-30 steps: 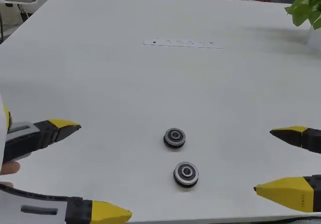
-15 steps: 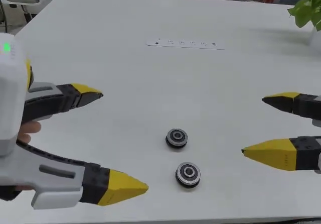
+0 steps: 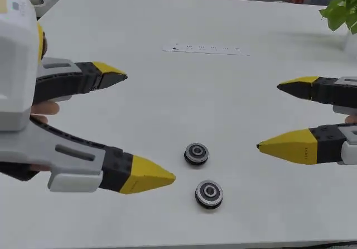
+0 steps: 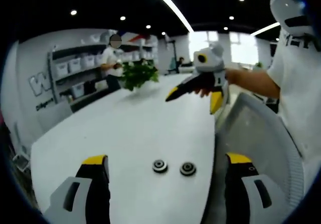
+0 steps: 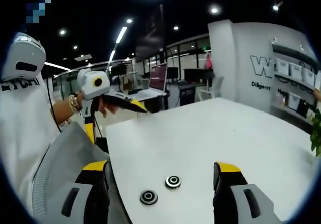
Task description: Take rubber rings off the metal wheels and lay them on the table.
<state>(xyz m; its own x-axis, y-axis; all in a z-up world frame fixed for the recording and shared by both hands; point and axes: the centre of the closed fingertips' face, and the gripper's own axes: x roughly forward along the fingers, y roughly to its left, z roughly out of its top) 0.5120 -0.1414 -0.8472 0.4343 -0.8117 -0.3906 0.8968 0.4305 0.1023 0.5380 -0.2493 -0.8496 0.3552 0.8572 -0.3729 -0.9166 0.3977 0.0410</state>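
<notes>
Two small metal wheels with dark rubber rings lie flat on the white table [image 3: 167, 109], one [image 3: 196, 153] just behind the other [image 3: 209, 194], close to the front edge. My left gripper [image 3: 150, 127] hovers to their left, open, its yellow-tipped jaws wide apart and empty. My right gripper [image 3: 268, 116] hovers to their right, open and empty as well. The left gripper view looks down between its open jaws [image 4: 166, 158] at both wheels [image 4: 160, 165] [image 4: 187, 169]. In the right gripper view the wheels [image 5: 173, 181] [image 5: 149, 197] lie below its open jaws [image 5: 161, 165].
A flat strip of sockets [image 3: 203, 48] is set into the table's far middle. A green plant [image 3: 337, 3] stands at the far right corner. The table's front edge runs just below the nearer wheel. A mesh chair [image 4: 256, 133] stands beside the table.
Both grippers have risen and moved inward from the lower corners, so they now flank the wheels. Both stay open. The wheels have not moved.
</notes>
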